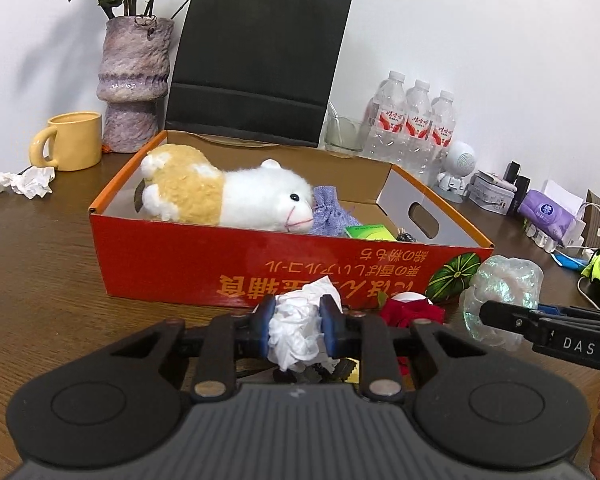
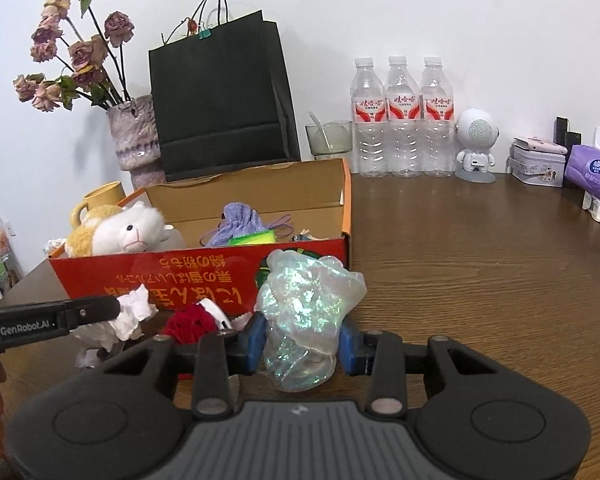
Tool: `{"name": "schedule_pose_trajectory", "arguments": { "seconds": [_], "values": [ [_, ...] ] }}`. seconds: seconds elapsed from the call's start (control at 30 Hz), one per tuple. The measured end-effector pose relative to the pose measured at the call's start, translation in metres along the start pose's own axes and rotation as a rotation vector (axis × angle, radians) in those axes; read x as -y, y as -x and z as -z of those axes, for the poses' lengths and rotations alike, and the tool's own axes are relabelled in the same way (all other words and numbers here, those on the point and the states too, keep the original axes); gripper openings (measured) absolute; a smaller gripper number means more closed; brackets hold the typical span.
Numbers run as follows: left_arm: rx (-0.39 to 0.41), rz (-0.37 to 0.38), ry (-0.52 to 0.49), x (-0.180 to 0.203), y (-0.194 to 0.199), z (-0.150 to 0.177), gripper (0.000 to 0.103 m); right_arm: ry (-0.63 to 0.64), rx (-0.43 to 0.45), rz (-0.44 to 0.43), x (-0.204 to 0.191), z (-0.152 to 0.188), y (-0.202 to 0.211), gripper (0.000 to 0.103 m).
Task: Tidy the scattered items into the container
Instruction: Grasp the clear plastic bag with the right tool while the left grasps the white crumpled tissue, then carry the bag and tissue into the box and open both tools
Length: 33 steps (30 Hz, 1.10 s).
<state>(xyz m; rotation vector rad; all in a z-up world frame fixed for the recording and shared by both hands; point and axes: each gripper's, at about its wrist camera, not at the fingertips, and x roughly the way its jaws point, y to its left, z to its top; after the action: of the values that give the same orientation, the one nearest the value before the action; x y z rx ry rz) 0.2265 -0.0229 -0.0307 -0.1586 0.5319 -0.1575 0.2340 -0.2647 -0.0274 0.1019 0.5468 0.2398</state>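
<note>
Tissue wad (image 1: 296, 330) is pinched in your left hand-held gripper (image 1: 296, 330), iridescent plastic wrap (image 2: 304, 320) clamped in your right hand-held gripper (image 2: 303, 344), both just in front of the red box (image 1: 204, 256) on the surface (image 2: 480, 264).

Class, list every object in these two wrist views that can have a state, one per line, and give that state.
left gripper: shut on the crumpled tissue.
right gripper: shut on the iridescent plastic wad.
red box: open, no lid on.
plush toy: lying on its side inside the box.
purple pouch: inside the box.
yellow mug: upright on the table.
water bottles: upright, capped.
black paper bag: standing, clipped at top.
</note>
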Motion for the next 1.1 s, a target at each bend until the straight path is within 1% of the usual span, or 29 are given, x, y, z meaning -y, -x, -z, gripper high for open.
{"name": "schedule_pose_trajectory", "arguments": {
  "seconds": [0.13, 0.23, 0.33, 0.4, 0.53, 0.6, 0.67, 0.77, 0.9, 1.0, 1.1],
  "values": [
    [0.012, 0.017, -0.005, 0.002, 0.006, 0.001, 0.024, -0.004, 0.001, -0.007, 0.000, 0.000, 0.002, 0.036],
    [0.031, 0.060, -0.006, 0.007, 0.017, -0.005, 0.024, -0.006, 0.016, -0.019, -0.001, -0.002, 0.009, 0.035],
    [0.071, 0.132, -0.003, 0.013, 0.031, -0.021, 0.024, -0.001, 0.066, -0.055, -0.005, -0.015, 0.022, 0.035],
    [0.096, 0.156, -0.016, 0.017, 0.036, -0.037, 0.024, 0.015, 0.096, -0.069, -0.010, -0.029, 0.026, 0.035],
    [0.166, 0.141, -0.033, 0.023, 0.031, -0.069, 0.024, 0.034, 0.121, -0.078, -0.021, -0.064, 0.018, 0.036],
    [0.199, 0.124, -0.014, 0.021, 0.020, -0.083, 0.024, 0.038, 0.127, -0.069, -0.027, -0.079, 0.003, 0.035],
    [0.226, 0.101, 0.012, 0.015, 0.002, -0.092, 0.024, 0.025, 0.110, -0.058, -0.029, -0.091, -0.019, 0.035],
    [0.204, 0.053, 0.044, 0.004, -0.030, -0.104, 0.024, 0.005, 0.099, -0.039, -0.031, -0.099, -0.052, 0.035],
    [0.178, -0.009, 0.016, -0.005, -0.058, -0.109, 0.024, 0.019, 0.045, -0.033, -0.032, -0.102, -0.089, 0.035],
    [0.143, -0.038, 0.029, -0.012, -0.073, -0.109, 0.024, 0.035, 0.015, -0.028, -0.036, -0.101, -0.105, 0.035],
    [0.126, -0.063, 0.034, -0.017, -0.080, -0.106, 0.024, 0.047, -0.003, -0.020, -0.038, -0.097, -0.112, 0.036]
  ]
}}
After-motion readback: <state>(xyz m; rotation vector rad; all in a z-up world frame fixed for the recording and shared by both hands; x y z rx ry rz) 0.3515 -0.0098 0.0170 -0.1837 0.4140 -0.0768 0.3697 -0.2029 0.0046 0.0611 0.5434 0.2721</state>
